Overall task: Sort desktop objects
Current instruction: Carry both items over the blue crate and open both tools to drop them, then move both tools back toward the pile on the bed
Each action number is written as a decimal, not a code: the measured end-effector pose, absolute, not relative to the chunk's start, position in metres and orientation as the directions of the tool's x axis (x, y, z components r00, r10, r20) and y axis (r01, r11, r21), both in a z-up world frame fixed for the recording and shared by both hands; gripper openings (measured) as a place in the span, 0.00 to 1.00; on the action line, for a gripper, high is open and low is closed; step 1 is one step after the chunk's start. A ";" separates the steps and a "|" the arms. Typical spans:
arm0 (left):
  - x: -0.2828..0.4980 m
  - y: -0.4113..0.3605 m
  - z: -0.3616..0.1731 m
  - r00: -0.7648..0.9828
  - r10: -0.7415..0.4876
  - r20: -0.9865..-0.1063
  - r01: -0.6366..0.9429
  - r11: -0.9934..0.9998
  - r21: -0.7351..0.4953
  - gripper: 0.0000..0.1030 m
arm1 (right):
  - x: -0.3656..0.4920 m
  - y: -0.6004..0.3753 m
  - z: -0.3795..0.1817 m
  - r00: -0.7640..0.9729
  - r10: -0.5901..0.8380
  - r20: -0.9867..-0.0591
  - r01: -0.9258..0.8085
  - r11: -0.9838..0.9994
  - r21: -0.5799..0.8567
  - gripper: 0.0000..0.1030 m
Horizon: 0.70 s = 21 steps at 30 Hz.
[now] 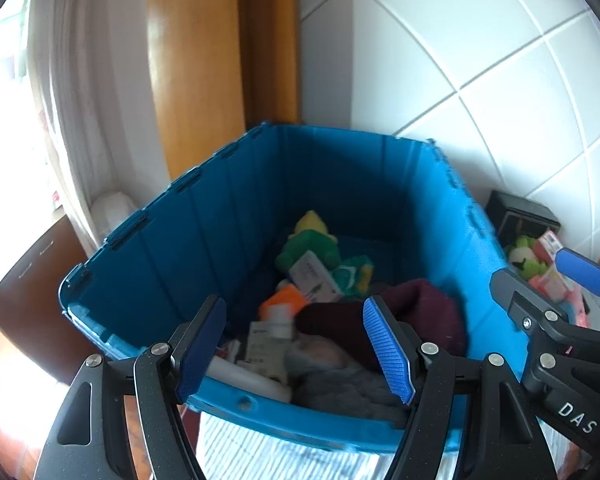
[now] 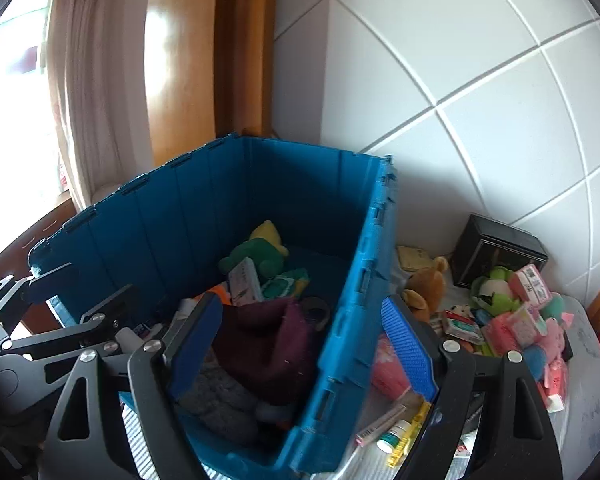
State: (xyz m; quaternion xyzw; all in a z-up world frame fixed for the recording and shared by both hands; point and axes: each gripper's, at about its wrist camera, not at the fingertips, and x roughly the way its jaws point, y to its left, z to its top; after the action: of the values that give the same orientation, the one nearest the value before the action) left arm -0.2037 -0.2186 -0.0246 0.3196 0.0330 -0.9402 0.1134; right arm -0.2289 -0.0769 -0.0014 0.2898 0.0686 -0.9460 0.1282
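White tiled wall (image 1: 480, 80), blue crate (image 1: 220, 208), blurred contents

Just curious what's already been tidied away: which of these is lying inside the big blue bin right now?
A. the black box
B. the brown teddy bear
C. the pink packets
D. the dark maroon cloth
D: the dark maroon cloth lies inside the blue bin, on top of grey fabric, while the black box, brown teddy bear and pink packets sit outside it to the right.
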 end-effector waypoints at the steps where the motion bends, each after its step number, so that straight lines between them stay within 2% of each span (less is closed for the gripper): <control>1: -0.201 -0.213 -0.023 -0.775 -0.186 -0.604 0.226 -0.974 0.011 0.70 | -0.226 -0.070 0.000 -0.804 -0.195 -0.562 0.270 -0.961 -0.052 0.80; 12: -0.178 -0.129 -0.009 -0.824 -0.089 -0.559 0.099 -0.995 0.013 0.70 | -0.182 0.024 0.007 -0.835 -0.097 -0.542 0.140 -0.989 -0.038 0.81; 16: -0.169 -0.082 -0.013 -0.823 -0.038 -0.567 0.038 -0.999 0.012 0.70 | -0.162 0.073 0.000 -0.833 -0.048 -0.551 0.080 -0.996 -0.035 0.95; 21: -0.159 -0.016 -0.027 -0.808 0.017 -0.588 -0.029 -1.000 0.012 0.70 | -0.140 0.142 -0.014 -0.817 0.008 -0.577 0.007 -1.000 -0.024 0.95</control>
State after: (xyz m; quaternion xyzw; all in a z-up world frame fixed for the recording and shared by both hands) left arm -0.1590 -0.0158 -0.0265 0.3093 -0.0101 -0.9508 -0.0120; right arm -0.1399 0.1420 -0.0138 0.3025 0.0123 -0.9531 -0.0002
